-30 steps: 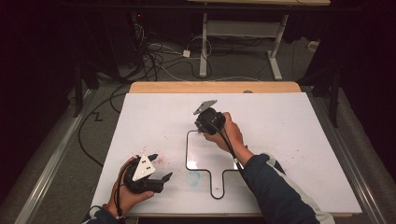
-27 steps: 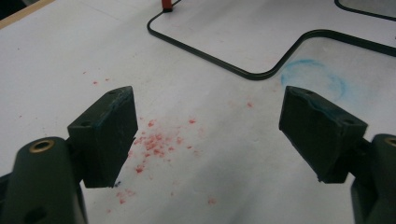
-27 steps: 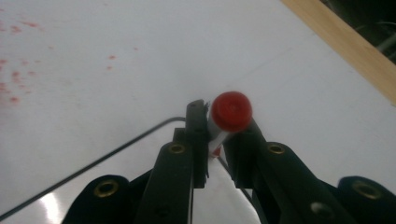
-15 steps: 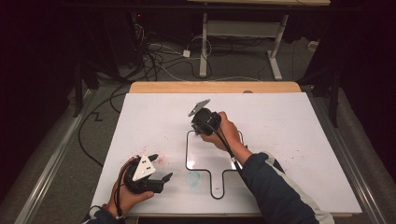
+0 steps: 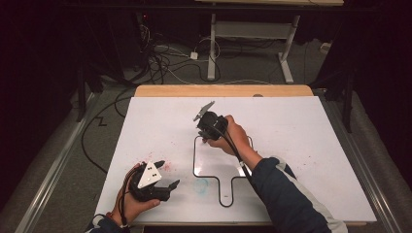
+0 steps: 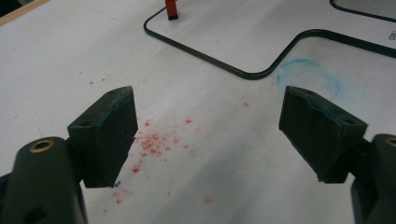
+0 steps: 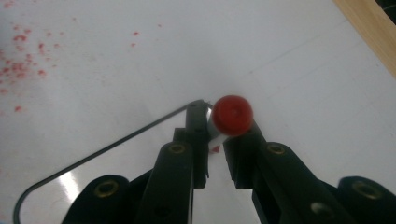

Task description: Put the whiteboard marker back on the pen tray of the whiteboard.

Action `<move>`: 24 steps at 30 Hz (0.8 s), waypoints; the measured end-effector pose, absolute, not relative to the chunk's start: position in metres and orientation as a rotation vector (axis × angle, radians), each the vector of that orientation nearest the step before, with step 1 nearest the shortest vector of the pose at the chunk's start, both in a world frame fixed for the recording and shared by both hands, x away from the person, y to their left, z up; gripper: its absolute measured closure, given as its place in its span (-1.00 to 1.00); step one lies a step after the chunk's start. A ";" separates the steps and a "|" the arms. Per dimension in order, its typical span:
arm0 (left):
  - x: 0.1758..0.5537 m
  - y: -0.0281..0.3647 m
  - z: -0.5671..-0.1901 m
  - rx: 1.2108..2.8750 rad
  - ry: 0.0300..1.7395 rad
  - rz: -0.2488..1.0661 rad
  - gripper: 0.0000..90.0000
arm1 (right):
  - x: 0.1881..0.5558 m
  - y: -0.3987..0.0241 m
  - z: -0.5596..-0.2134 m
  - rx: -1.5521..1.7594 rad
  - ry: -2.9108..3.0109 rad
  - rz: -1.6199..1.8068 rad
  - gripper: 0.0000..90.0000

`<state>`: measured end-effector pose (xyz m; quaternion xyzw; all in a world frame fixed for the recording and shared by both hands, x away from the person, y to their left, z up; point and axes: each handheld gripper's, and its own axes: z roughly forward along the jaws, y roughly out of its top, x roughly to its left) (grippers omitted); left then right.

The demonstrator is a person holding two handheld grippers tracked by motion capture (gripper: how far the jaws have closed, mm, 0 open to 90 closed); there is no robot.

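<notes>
A white board [image 5: 301, 141] covers the table and bears a black outline [image 5: 194, 160] shaped like a paddle with a short handle. My right gripper [image 5: 206, 137] stands at the outline's far left corner, pointing down. In the right gripper view its jaws [image 7: 215, 128] are shut on a red marker [image 7: 232, 114], seen end-on, beside the outline [image 7: 116, 142]. The left gripper view shows the marker's red tip [image 6: 171, 9] on the board at the outline [image 6: 252, 74]. My left gripper [image 5: 166, 174] rests near the front left edge, open [image 6: 210, 130] and holding nothing.
Red specks [image 6: 154, 142] and a faint blue smudge [image 6: 308, 74] mark the board near the left gripper. A wooden strip [image 5: 223, 90] runs along the table's far edge. Cables [image 5: 165, 63] and desk legs [image 5: 212, 53] stand on the floor beyond.
The right gripper with the marker has shifted slightly left at the outline's far edge. The left gripper has stayed put.
</notes>
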<state>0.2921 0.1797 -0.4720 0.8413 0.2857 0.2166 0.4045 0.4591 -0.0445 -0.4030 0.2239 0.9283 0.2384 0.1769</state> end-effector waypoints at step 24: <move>0.292 0.177 -0.473 2.144 0.719 0.545 -0.58 | 0.459 -0.093 -0.402 0.728 2.581 0.667 0.80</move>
